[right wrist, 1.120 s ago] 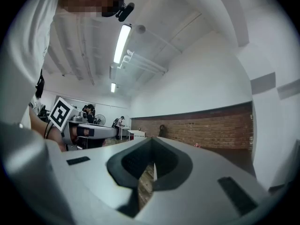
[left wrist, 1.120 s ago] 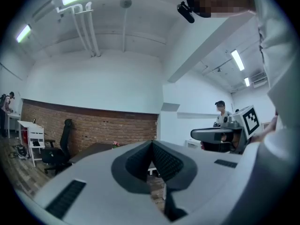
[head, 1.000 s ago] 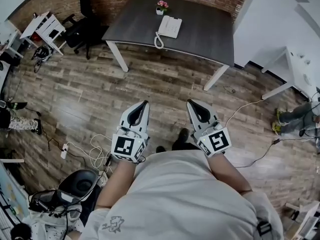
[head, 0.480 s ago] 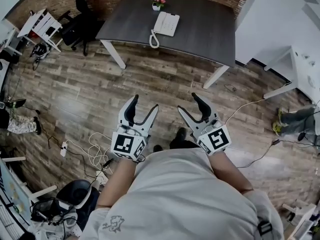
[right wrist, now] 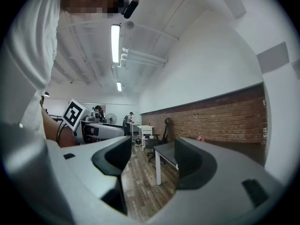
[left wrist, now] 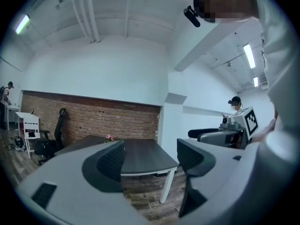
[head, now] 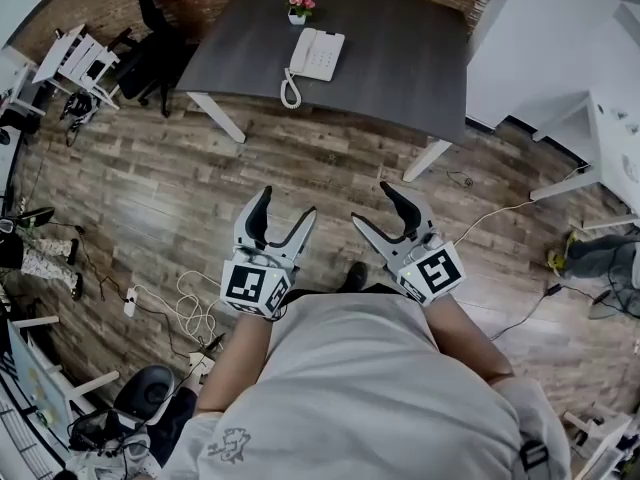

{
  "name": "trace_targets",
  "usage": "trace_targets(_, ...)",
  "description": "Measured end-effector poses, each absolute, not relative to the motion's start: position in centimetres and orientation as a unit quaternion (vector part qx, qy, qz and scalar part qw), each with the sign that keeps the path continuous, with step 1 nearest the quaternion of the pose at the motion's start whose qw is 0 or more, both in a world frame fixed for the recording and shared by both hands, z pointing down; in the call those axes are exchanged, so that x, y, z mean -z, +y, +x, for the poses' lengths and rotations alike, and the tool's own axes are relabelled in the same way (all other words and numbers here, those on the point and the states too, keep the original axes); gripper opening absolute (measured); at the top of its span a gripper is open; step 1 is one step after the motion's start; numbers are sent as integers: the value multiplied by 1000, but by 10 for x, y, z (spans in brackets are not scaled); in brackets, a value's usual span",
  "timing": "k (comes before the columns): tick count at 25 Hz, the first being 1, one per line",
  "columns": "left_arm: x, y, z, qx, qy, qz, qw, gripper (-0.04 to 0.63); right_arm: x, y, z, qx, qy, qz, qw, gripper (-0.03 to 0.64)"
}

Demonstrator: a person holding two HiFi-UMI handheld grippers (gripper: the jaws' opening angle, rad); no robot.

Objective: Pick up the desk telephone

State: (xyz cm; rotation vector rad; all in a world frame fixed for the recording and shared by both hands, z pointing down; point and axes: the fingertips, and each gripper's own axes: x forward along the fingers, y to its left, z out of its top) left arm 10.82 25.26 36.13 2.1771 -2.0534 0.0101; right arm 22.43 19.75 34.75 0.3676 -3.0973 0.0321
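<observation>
The desk telephone point(head: 315, 55) lies on the dark bench point(head: 400, 58) at the top centre of the head view. At mid-frame, above the wooden floor point(head: 150, 198), the left gripper point(head: 288, 201) and the right gripper point(head: 370, 202) are spreading their fingers open, with nothing between them.

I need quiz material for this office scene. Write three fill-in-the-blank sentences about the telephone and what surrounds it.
The telephone on the dark table is ____ in colour.
The small pot beside it holds ____ flowers.
The wall behind the table is built of ____.
Missing words: white; pink; brick.
</observation>
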Motion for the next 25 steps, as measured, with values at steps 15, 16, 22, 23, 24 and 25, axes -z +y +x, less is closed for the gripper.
trace_targets(15, -372, 183, 96, -2, -673, 735, 87, 357, -359, 134, 217, -19, -992, 123, 24, 282)
trace_targets(16, -373, 177, 93, -1, -670, 737, 86, 359, -360, 126, 215, -18, -991, 129, 26, 282)
trace_targets(22, -373, 142, 55, 5, -653, 752, 85, 357, -359, 90, 186, -16, -987, 156, 31, 282)
trace_targets(23, -372, 136, 47, 7, -650, 755, 84, 357, -360, 85, 177, -14, -987, 156, 33, 282)
trace_targets(24, -372, 130, 38, 9, -647, 758, 84, 357, -360, 79, 168, -12, -987, 155, 35, 282)
trace_targets(25, -372, 124, 29, 10, -644, 760, 85, 357, -360, 74, 158, -12, -987, 156, 38, 282)
